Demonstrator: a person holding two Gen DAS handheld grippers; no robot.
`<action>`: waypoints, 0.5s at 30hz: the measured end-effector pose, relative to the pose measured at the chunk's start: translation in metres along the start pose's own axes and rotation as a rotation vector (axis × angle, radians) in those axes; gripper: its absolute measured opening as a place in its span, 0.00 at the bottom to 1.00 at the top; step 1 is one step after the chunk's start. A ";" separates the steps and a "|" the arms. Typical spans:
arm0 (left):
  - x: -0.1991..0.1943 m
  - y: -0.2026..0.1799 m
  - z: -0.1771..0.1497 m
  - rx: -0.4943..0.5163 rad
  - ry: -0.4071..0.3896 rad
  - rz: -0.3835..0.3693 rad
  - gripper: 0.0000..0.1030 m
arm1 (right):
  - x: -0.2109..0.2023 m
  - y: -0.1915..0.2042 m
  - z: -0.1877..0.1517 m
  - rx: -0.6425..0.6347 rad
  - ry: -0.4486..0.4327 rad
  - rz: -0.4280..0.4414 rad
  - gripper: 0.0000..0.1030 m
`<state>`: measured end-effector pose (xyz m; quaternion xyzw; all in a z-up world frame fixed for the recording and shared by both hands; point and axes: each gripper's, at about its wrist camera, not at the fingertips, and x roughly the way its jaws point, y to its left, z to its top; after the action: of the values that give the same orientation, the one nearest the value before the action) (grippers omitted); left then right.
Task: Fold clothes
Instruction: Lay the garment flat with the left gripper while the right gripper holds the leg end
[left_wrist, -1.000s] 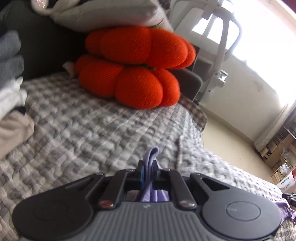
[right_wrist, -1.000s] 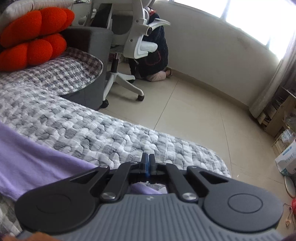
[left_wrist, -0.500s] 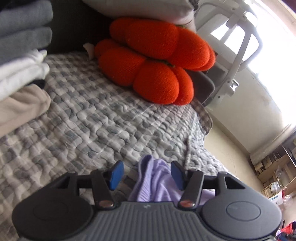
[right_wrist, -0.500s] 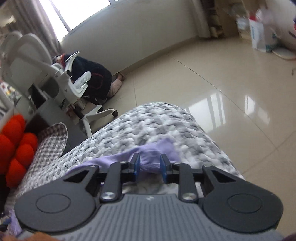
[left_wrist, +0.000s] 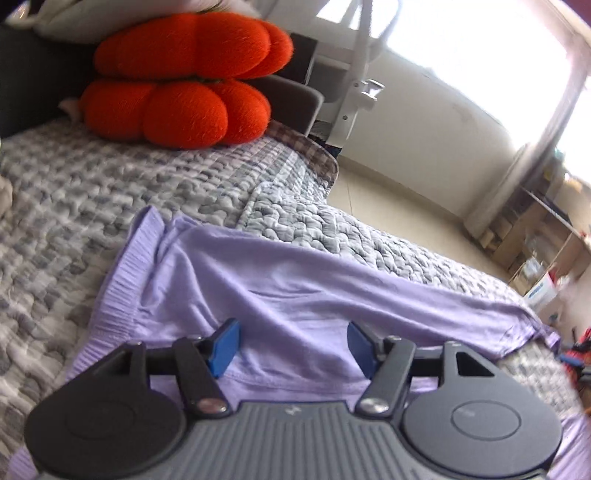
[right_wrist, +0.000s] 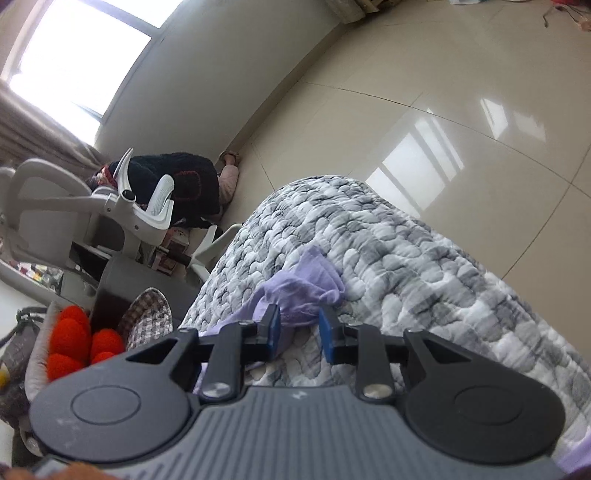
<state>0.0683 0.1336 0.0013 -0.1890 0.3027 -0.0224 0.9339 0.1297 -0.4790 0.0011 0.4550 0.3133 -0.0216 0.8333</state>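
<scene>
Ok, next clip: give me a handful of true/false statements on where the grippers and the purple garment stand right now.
1. The left gripper is open, with nothing clamped between its fingers. True.
2. The purple garment hangs in the air off the quilt. False: it lies spread on the grey quilt.
3. The right gripper is shut on the garment. False: its fingers stand apart, with a bunched purple end of the garment lying just ahead of them.
4. Orange cushions sit stacked at the far end of the quilt. True.
5. A white office chair stands on the floor beside the quilted surface. True.
</scene>
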 end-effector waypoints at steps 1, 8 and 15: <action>0.001 -0.002 -0.003 0.012 0.002 -0.005 0.68 | -0.001 -0.004 0.000 0.020 -0.009 0.005 0.27; 0.006 -0.011 -0.013 0.052 -0.015 -0.002 0.69 | 0.013 -0.005 0.009 0.039 -0.034 0.003 0.26; 0.004 -0.016 -0.018 0.090 -0.036 0.021 0.69 | 0.001 0.021 0.003 -0.125 -0.140 -0.055 0.05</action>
<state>0.0626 0.1119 -0.0086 -0.1442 0.2867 -0.0228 0.9468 0.1386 -0.4685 0.0173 0.3908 0.2673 -0.0565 0.8790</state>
